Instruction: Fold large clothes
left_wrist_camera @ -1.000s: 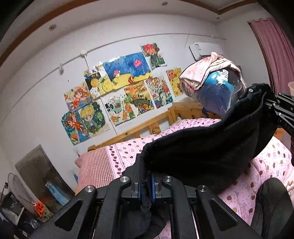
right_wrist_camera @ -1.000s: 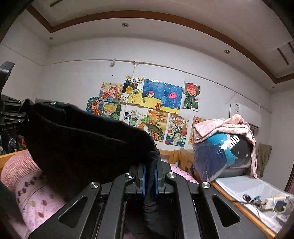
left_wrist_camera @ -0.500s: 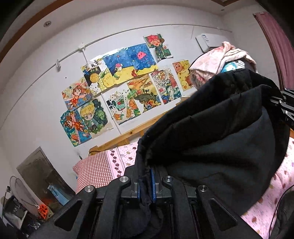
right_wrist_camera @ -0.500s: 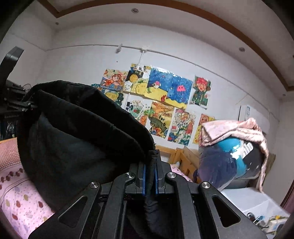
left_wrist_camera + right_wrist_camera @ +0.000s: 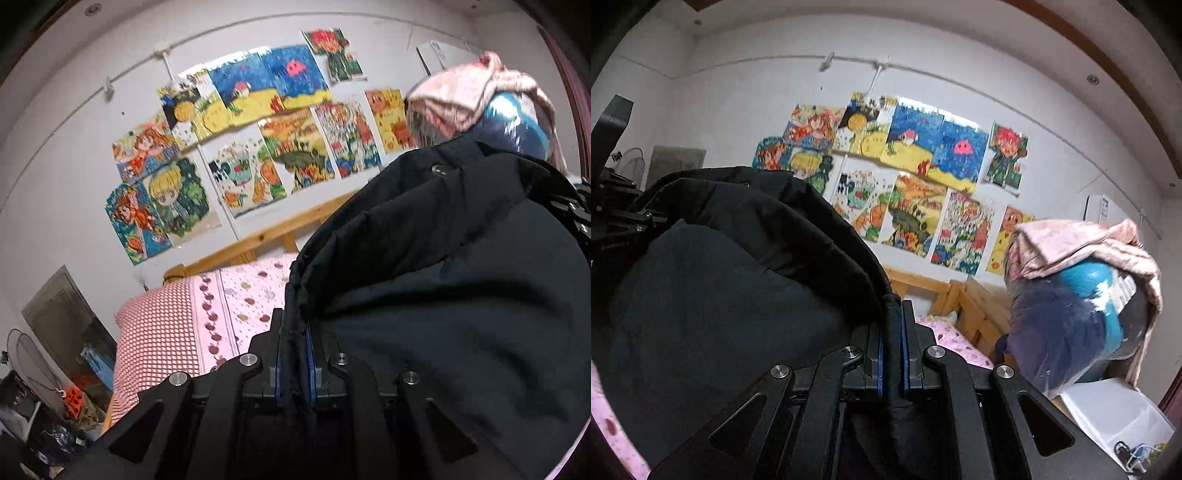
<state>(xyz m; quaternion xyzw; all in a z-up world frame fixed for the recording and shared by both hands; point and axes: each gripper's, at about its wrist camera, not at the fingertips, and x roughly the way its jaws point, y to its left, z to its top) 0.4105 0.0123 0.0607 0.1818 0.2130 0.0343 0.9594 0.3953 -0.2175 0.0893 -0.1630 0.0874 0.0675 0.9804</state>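
A large black padded jacket [image 5: 454, 280] hangs in the air between my two grippers, above the pink patterned bed [image 5: 255, 295]. My left gripper [image 5: 294, 339] is shut on one edge of the jacket. My right gripper [image 5: 892, 336] is shut on another edge of the jacket [image 5: 713, 295]. The bulging fabric fills the right of the left wrist view and the left of the right wrist view. The right gripper shows at the far right edge of the left wrist view [image 5: 580, 214], and the left gripper at the far left of the right wrist view [image 5: 613, 214].
A red-checked pillow [image 5: 155, 343] lies at the head of the bed by the wooden bed frame [image 5: 266, 236]. A pile of bagged bedding with a pink cloth on top [image 5: 1082, 295] stands on a white box [image 5: 1115, 417]. Drawings cover the wall [image 5: 905, 177]. Clutter sits on the floor at left [image 5: 44, 413].
Both grippers have lifted the jacket higher and tilted upward. The fabric has bunched up and fills more of both views, hiding more of the bed.
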